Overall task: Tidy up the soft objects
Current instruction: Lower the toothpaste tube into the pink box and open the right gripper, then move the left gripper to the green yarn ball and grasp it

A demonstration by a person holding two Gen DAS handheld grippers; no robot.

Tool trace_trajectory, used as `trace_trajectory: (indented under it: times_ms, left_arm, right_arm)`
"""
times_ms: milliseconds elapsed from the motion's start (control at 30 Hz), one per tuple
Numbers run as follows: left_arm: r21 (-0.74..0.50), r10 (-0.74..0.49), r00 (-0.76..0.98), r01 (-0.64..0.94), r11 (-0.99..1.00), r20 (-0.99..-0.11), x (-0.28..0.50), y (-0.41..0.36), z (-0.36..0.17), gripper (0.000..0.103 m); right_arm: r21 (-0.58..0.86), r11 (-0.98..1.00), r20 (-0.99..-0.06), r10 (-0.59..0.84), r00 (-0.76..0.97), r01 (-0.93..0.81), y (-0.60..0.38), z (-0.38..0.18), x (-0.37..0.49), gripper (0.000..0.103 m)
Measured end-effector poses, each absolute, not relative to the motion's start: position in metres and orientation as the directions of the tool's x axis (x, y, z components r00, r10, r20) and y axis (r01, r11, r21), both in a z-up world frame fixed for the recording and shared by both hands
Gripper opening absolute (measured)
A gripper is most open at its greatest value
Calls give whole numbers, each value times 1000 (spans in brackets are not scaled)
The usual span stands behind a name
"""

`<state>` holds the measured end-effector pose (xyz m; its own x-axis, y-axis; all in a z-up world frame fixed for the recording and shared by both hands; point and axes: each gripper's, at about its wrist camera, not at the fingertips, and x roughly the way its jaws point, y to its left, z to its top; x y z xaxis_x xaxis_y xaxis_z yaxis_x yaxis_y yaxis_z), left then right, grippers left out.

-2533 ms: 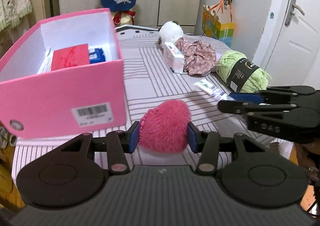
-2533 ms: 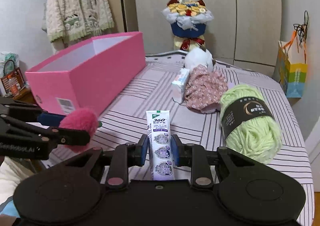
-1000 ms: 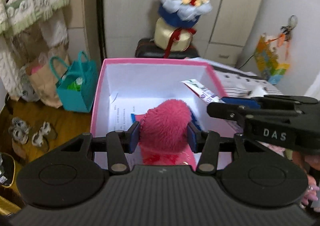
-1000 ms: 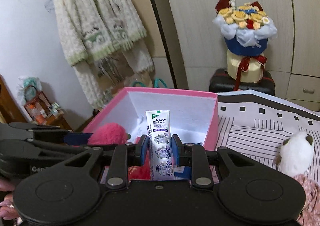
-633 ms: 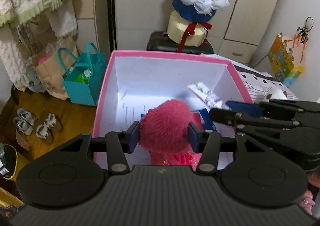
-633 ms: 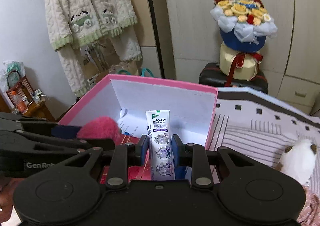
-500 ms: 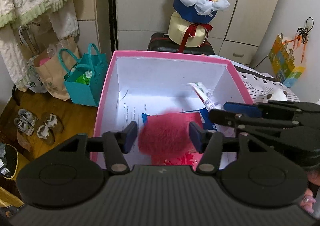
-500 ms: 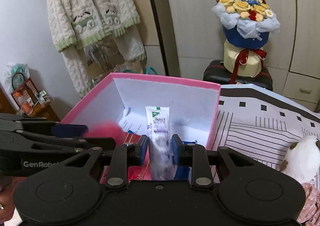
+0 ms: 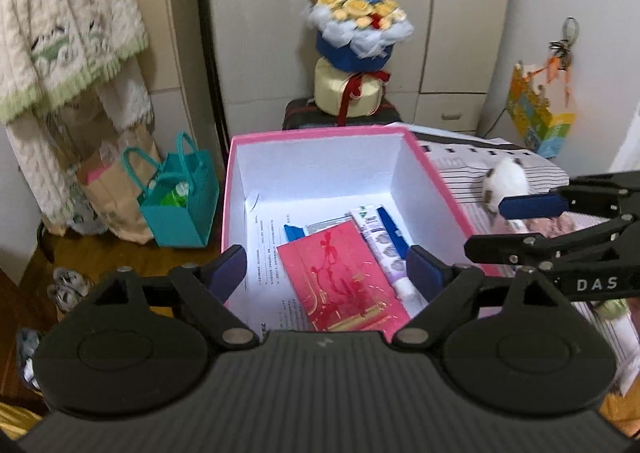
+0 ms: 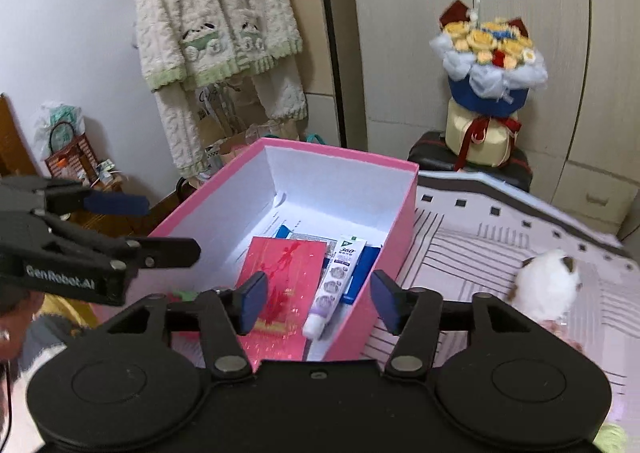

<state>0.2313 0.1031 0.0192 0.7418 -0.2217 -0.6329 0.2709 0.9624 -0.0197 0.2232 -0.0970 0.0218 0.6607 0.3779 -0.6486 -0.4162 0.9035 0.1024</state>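
Both the left claw [image 9: 326, 267] and the right claw [image 10: 316, 303] hang wide and empty over the open pink cardboard box [image 9: 436, 181]. The white toothpaste tube [image 10: 338, 279] lies inside, lower centre. Next, I'd lift clear, then fetch the white plush toy [image 10: 546, 287] at right.

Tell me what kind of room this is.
Most likely a bedroom at home. A fluffy cardigan hangs on the wall, tall wardrobe doors fill the back, and the pink box sits on a striped bedspread, with a flower bouquet nearby.
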Motion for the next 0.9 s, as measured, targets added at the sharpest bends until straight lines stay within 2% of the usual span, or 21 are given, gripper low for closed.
trace_trajectory:
  times_ms: [100,367,433,500,700,900]
  left_arm:
    - [14,-237,761,307,952,-604,208,100,35,94]
    - [85,-289,772,403,911,-566,150,88,65,100]
    - [72,-314,768,422,904,-559,138,83,69,101]
    - [61,-338,762,442,895,-553,130,77,71,102]
    - [69,-405,732,523,850,-548,104,42,69,103]
    - [51,-487,636,637,769,-599,103,-18,48,103]
  right_arm:
    - [79,889,-630,396,668,-452,-102,38,198,79]
    - [24,841,-596,446,668,-540,-124,71,129,91]
    - [8,836,-594,446,669,-549,-134,74,113,91]
    - [-12,840,-592,432,681,-543,-145,73,100,97]
    - [-38,875,-586,372,720,-482,-190,61,68,97]
    - [-53,909,-590,305,747,-413,-239,36,45,97]
